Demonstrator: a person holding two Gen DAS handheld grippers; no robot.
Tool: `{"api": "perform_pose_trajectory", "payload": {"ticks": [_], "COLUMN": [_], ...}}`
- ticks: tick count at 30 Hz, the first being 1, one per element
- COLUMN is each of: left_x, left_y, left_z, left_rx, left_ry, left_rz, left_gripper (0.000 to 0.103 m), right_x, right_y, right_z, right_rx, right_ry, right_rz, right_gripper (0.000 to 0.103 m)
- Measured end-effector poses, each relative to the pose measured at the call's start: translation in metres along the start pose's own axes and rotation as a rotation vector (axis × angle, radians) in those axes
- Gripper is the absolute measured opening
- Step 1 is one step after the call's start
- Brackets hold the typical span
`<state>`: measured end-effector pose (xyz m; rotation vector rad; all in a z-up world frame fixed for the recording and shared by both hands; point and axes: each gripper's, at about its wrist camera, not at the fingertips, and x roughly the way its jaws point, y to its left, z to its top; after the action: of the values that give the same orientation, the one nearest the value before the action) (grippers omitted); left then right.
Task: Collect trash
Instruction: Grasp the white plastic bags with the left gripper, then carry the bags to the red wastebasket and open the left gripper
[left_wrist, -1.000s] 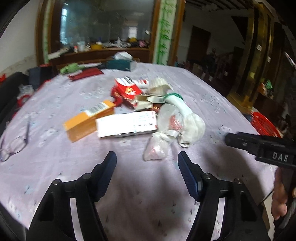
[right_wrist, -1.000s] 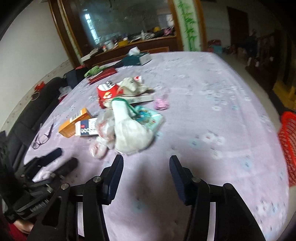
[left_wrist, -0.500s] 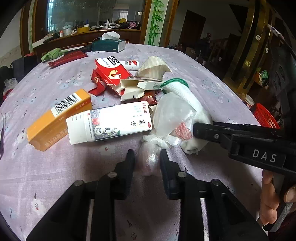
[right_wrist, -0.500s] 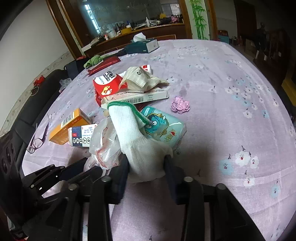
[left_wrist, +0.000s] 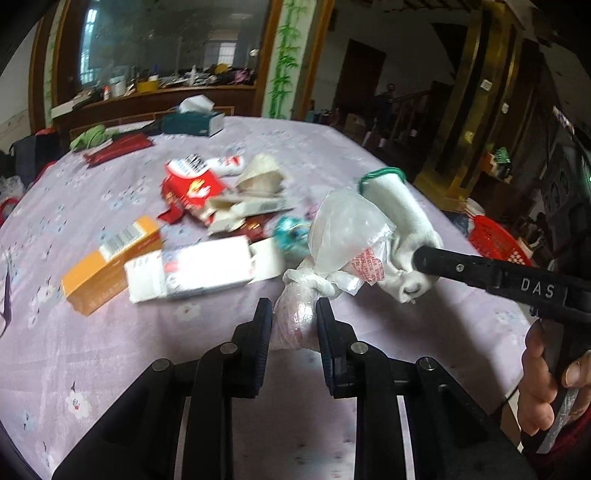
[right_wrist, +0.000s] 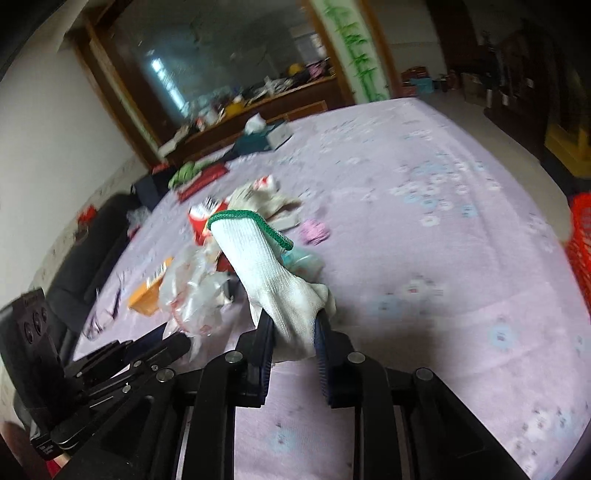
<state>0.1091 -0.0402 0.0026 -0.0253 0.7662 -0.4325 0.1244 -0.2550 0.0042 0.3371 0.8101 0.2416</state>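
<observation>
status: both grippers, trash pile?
Left gripper shut on knotted plastic bag. Right gripper shut on white glove. Boxes and wrappers left on table. Nothing blocking.

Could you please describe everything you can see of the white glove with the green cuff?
The white glove is knitted fabric with a green rolled cuff, slightly soiled near its lower end. The right tongs are shut on that end, holding it off the purple tablecloth with the cuff pointing up and away. A crumpled clear plastic bag, held by the left tongs, lies against it.
</observation>
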Motion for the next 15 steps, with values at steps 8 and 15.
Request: {"api": "perform_pose_trajectory", "payload": {"ticks": [8,15], "left_x": [0.001,0.014], "left_y": [-0.067,-0.161], "left_z": [0.026,0.056], "left_rx": [0.113,0.245], "left_ry": [-0.011,-0.030], "left_rz": [-0.098,-0.219], "left_gripper": [0.023,0.023], "right_x": [-0.079,-0.149], "right_y": [-0.068,-0.140], "right_z": [0.005,0.007], "right_rx": [0.142,0.286], "right_ry": [-0.150,-0.297], "right_rz": [-0.095,-0.245], "right_gripper": [0.022,0.023]}}
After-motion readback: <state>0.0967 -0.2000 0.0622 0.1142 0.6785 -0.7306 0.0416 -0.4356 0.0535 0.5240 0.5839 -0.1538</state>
